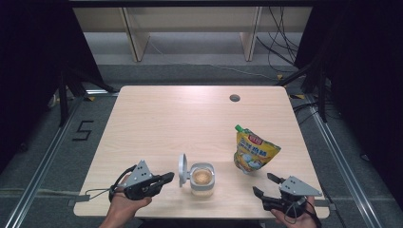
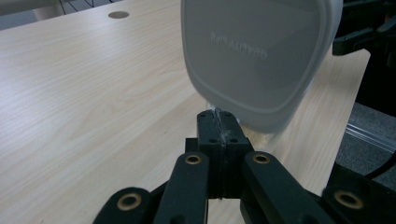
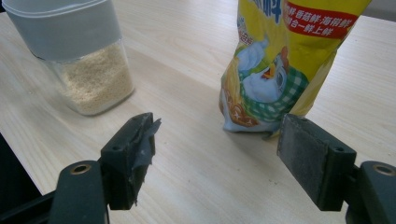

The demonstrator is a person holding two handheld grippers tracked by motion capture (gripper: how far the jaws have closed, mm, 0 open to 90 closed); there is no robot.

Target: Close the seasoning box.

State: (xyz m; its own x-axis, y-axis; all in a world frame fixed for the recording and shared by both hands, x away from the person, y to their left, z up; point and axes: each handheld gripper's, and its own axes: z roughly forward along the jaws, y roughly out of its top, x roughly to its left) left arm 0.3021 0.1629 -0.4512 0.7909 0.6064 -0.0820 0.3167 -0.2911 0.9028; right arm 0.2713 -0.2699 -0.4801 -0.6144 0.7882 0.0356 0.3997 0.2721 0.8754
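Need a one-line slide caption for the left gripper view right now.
Left tongs shut just below the raised grey lid of the container, over the pale wooden table.

Your left gripper (image 1: 167,178) and right gripper (image 1: 263,184) are black, brass-riveted, each topped by a grey three-cornered plate.

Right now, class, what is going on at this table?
A person works at a wooden table with a gripper in each hand. The left gripper is shut beside the flipped-up lid of a small open jar of grains. The right gripper waits open, pointed at a yellow pouch standing nearby.
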